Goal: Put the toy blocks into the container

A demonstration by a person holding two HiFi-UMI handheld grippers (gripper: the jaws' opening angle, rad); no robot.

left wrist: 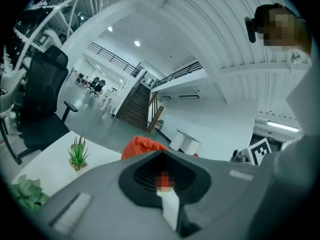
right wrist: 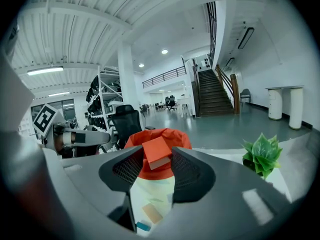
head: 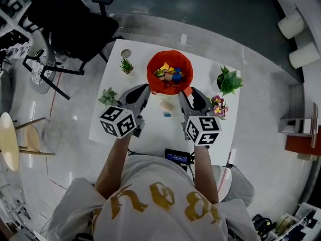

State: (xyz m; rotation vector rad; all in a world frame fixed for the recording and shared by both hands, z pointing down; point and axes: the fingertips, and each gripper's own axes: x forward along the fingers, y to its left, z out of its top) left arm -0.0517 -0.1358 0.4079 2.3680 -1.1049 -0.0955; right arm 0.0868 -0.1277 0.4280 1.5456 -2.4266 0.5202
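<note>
right gripper (right wrist: 157, 159): I read the jaws clamped on orange block (right wrist: 155, 151), tilted, just in front of red container (right wrist: 177, 138)
tan block (right wrist: 152, 214): on white table (right wrist: 227, 157), my side of container
blue block (right wrist: 143, 226): beside tan block, nearer me
plant (right wrist: 262, 154): right of container
black chair (right wrist: 125, 121): behind container, left
left gripper (right wrist: 75, 136): left of container

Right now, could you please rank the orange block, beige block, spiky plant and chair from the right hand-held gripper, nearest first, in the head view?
1. Orange block: held by the right hand-held gripper.
2. Beige block: just left.
3. Spiky plant: table's far-left.
4. Chair: beyond table.
</note>
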